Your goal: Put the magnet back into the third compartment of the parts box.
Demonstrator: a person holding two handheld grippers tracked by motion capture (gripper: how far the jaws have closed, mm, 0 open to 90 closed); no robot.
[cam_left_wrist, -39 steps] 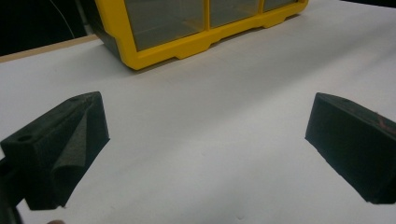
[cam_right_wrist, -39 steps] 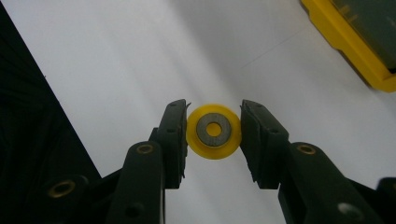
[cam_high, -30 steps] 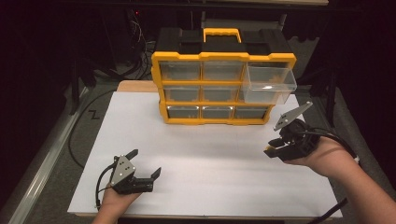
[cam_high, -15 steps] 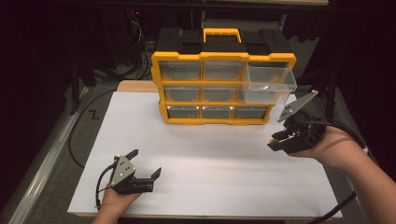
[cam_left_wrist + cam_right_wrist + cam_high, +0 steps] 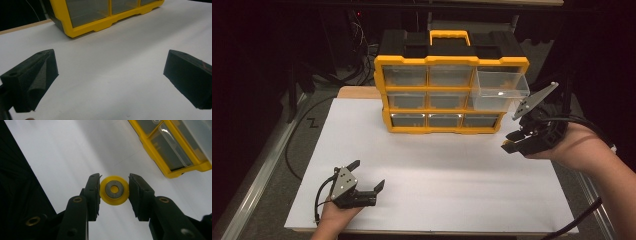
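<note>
No lettering, brand mark, number or sign can be read anywhere at this moment. The yellow-and-black drawer cabinet (image 5: 451,89) carries no legible label on its frame or on its clear drawer fronts. The yellow disc (image 5: 114,190) clamped in the right gripper (image 5: 114,191) has a plain face with a grey ring at its middle and no print. The white worktop (image 5: 437,180) bears no markings.
</note>
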